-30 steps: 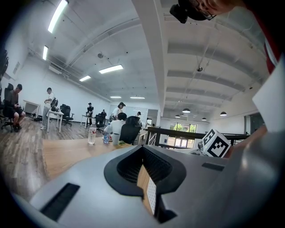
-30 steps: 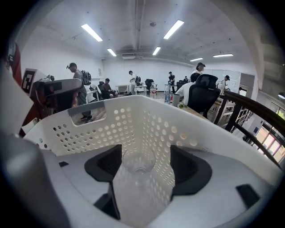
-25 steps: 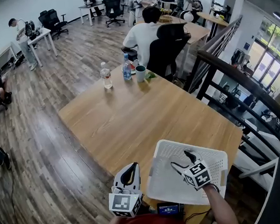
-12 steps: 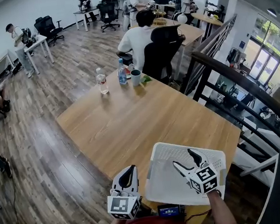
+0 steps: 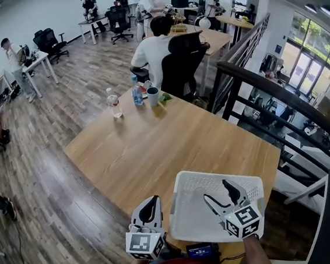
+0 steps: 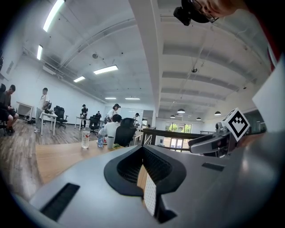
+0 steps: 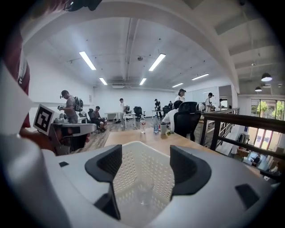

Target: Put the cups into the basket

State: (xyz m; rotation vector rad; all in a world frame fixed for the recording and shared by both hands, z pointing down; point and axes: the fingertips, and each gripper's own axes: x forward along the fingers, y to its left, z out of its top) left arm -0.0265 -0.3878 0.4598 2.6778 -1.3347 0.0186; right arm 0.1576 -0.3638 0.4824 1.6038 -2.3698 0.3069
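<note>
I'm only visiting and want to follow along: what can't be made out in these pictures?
- Basket contents: the right gripper view shows only a faint clear shape on its floor; cup or not, unclear. In the head view the right gripper hangs over that part.
- Bottles and mug at the table's far end: too small for detail in any view.
- Left gripper view: the left gripper's own body blocks the table nearby.
</note>
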